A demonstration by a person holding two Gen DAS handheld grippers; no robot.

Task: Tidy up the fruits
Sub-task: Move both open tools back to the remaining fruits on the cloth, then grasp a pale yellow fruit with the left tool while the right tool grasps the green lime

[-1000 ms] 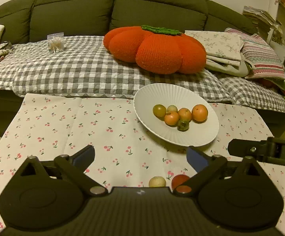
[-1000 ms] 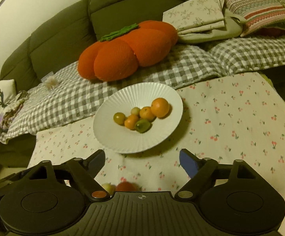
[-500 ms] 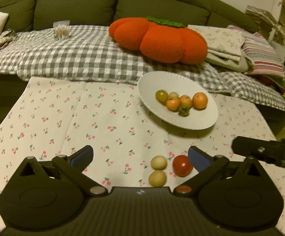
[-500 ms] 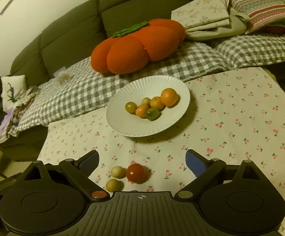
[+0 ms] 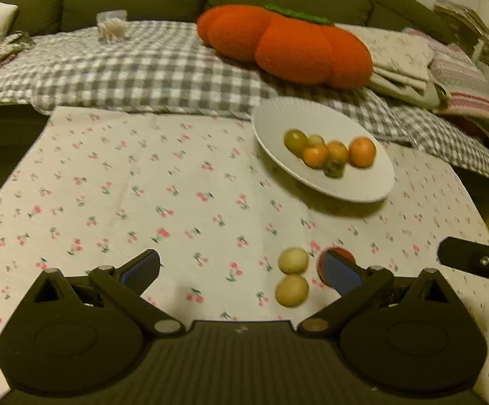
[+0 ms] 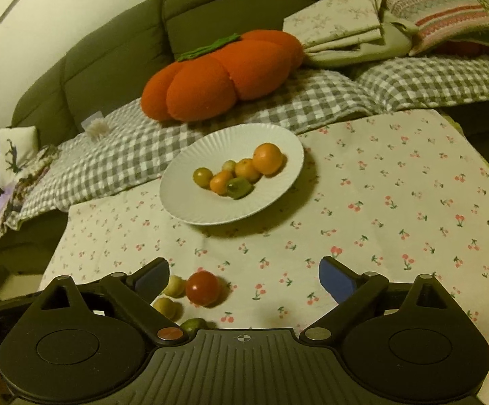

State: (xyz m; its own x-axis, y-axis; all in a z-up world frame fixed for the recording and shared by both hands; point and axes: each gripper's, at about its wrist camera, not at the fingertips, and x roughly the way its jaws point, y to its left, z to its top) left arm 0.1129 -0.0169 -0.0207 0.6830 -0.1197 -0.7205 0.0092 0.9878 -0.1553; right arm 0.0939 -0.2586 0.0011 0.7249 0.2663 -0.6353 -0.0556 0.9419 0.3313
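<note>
A white ribbed plate [image 5: 372, 182] [image 6: 190, 209] on the cherry-print cloth holds several small fruits: oranges [image 5: 362, 152] [image 6: 267, 158] and green ones [image 5: 295, 138] [image 6: 239, 187]. Loose on the cloth lie two pale yellow fruits [image 5: 293, 260] [image 5: 291, 290] and a red tomato [image 6: 203, 287], half hidden behind my left gripper's right finger [image 5: 340, 271]. In the right wrist view the pale fruits [image 6: 174, 285] [image 6: 165, 307] and a green fruit [image 6: 193, 324] sit near the left finger. My left gripper [image 5: 241, 270] and right gripper [image 6: 244, 278] are both open and empty above the cloth.
A sofa with a grey checked blanket [image 5: 143, 67] runs behind the table, with an orange pumpkin cushion [image 5: 284, 44] [image 6: 220, 77] and folded linens [image 6: 345, 23]. The right gripper's body [image 5: 477, 263] shows at the right of the left wrist view. The cloth's far edge meets the sofa.
Both grippers have pulled back and risen from the plate, bringing the loose fruits near the front edge into view. Jaws stay open. No fruit has moved.
</note>
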